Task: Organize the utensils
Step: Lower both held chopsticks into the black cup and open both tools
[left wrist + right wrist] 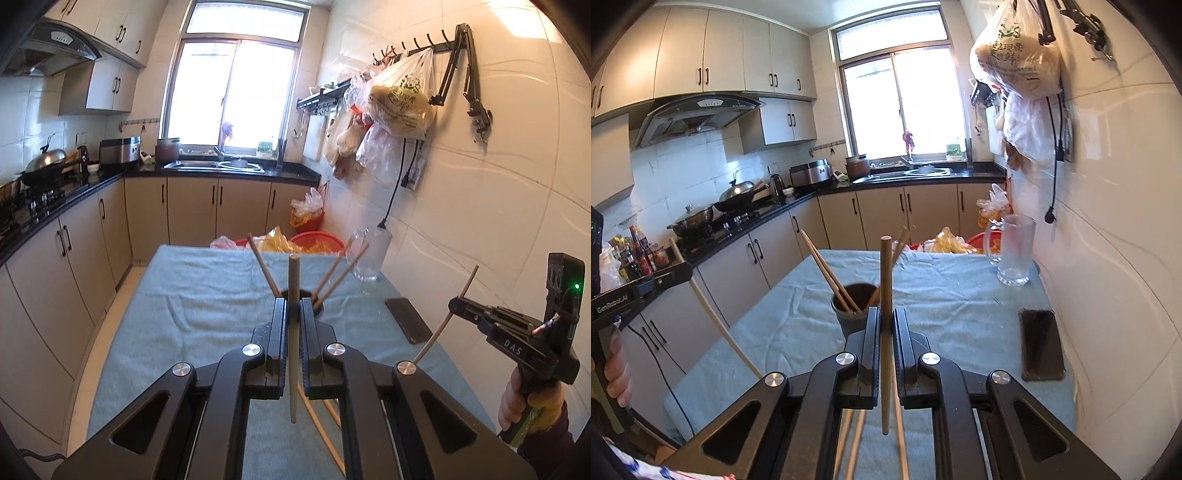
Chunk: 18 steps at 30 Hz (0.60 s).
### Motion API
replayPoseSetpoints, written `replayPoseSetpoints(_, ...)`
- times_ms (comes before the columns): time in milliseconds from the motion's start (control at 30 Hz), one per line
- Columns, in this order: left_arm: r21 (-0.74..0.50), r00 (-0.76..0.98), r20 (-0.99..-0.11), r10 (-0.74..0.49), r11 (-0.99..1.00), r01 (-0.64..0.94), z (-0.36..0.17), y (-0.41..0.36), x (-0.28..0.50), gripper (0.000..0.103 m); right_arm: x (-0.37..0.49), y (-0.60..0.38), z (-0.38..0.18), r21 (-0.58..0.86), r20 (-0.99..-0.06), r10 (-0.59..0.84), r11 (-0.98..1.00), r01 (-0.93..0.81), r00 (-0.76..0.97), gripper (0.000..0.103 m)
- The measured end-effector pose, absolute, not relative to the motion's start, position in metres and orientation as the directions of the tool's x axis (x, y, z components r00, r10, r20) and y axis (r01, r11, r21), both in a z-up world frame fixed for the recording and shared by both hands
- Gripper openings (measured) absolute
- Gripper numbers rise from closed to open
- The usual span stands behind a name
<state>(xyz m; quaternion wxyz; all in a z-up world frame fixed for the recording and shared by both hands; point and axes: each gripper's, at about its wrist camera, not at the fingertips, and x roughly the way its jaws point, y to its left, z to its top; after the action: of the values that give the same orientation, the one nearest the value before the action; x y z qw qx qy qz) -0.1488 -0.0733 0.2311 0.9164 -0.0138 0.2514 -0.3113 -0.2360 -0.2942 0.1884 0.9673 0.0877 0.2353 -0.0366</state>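
Observation:
In the left wrist view my left gripper (293,303) is shut on an upright wooden chopstick (294,273), held above the blue-clothed table (203,295). Just behind its fingers stands a dark cup (318,307), mostly hidden, with several chopsticks leaning out of it. My right gripper (885,314) is likewise shut on an upright chopstick (885,266), near the grey cup (849,314). Each gripper also appears in the other view: the right gripper (457,306) pinches a pale chopstick (441,328), and the left gripper (685,271) pinches another one (713,317).
A glass mug (1012,251) stands at the far right of the table by the tiled wall. A black phone (1039,345) lies nearer along that wall. Loose chopsticks (849,439) lie on the cloth under the grippers. Red baskets and bags sit beyond the table's far edge.

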Motion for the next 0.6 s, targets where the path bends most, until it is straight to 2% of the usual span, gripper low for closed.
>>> replayPoseSetpoints(367, -0.195, 0.71, -0.39, -0.586, 0.806, 0.558, 0.28, -0.11, -0.087, 0.006, -0.156, -0.293, 0.245, 0.198, -0.376, 0.025, 0.979, 0.054, 0.926, 0.007)
replayPoseSetpoints(600, -0.246, 0.711, -0.382, -0.591, 0.806, 0.538, 0.279, -0.141, -0.032, 0.006, -0.089, -0.3, 0.251, 0.244, -0.37, 0.012, 0.966, 0.085, 0.929, 0.007)
